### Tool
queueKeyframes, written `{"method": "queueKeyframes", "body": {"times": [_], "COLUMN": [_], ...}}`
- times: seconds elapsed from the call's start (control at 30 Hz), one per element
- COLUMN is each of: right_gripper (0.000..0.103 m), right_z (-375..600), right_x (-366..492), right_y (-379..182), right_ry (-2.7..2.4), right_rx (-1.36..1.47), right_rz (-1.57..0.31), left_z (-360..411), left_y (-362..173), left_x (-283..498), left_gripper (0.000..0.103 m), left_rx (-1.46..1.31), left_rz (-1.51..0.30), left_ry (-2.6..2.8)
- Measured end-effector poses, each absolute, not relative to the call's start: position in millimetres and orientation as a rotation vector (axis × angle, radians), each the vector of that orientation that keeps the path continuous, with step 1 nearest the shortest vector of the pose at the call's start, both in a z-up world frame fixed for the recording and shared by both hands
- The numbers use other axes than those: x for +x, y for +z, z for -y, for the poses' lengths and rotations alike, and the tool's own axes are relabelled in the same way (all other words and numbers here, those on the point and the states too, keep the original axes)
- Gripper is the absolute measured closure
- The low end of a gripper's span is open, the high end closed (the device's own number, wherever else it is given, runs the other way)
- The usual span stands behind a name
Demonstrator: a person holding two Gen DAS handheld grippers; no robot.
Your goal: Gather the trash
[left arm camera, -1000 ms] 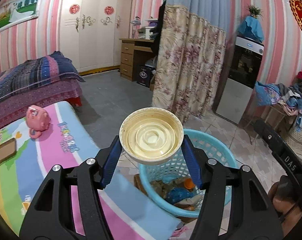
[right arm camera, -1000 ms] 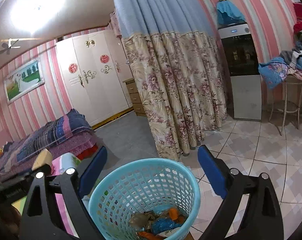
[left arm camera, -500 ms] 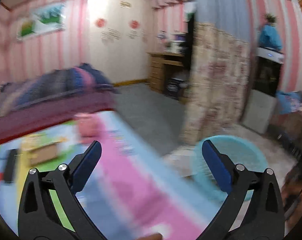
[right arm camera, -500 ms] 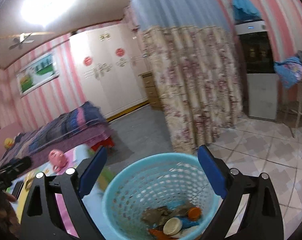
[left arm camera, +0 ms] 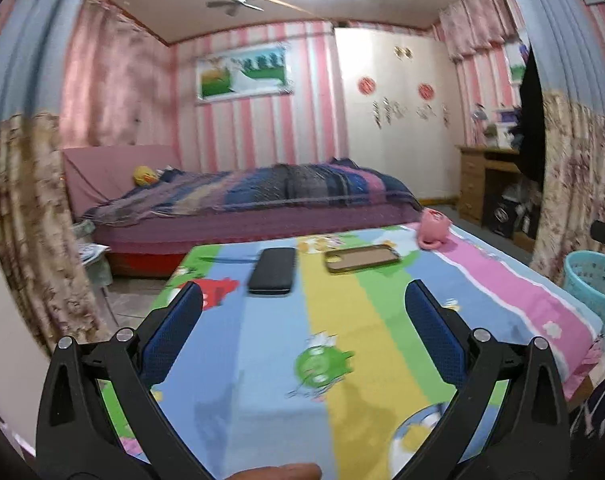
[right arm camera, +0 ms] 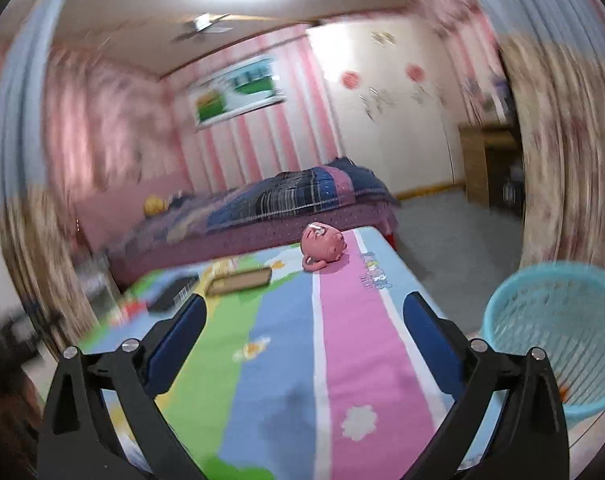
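Note:
The turquoise mesh trash basket (left arm camera: 594, 280) stands on the floor off the table's right end; in the right wrist view the basket (right arm camera: 554, 328) is close at the right, its inside blurred. My left gripper (left arm camera: 302, 292) hangs open over the striped cartoon tablecloth (left arm camera: 342, 340) with nothing between its fingers. My right gripper (right arm camera: 305, 302) is above the pink and blue stripes of the tablecloth (right arm camera: 342, 360); its jaws are opening and hold nothing. No loose trash shows on the table in either view.
A black phone (left arm camera: 272, 270), a brown phone case (left arm camera: 360, 258) and a pink pig toy (left arm camera: 432, 228) lie at the table's far end. Behind it are a bed (left arm camera: 262, 200) and a wooden desk (left arm camera: 482, 184). Floral curtains (left arm camera: 30, 240) flank both sides.
My left gripper let go of the cream bowl over the basket, where it then lay. Both grippers swung left from the basket to face the table.

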State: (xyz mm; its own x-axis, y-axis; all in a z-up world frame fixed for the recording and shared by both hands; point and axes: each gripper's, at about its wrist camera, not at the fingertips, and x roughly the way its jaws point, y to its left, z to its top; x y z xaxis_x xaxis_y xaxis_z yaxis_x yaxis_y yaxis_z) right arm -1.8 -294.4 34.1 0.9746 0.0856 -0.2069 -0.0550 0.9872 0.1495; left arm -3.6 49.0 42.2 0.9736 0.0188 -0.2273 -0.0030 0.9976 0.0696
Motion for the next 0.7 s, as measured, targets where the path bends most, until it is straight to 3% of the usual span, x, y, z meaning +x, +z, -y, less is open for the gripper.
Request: {"method": "queueKeyframes", "body": {"times": [0.17, 0.7], "right_gripper": [0.005, 0.005], "right_z": [281.3, 256.2], "right_x": [-20.1, 9.1], "right_y": [37.8, 43.0], "right_ry": [0.049, 0.050], "right_rx": [0.144, 0.069], "right_rz": [-0.148, -0.245], "left_z": [-65.2, -59.6], "left_y": [38.5, 24.1], "left_x": [-11.2, 5.0], "left_gripper": [0.005, 0.005], "left_rx": [-0.033, -0.040], "left_rz": [-0.204, -0.269], "left_ry": [0.035, 0.027]}}
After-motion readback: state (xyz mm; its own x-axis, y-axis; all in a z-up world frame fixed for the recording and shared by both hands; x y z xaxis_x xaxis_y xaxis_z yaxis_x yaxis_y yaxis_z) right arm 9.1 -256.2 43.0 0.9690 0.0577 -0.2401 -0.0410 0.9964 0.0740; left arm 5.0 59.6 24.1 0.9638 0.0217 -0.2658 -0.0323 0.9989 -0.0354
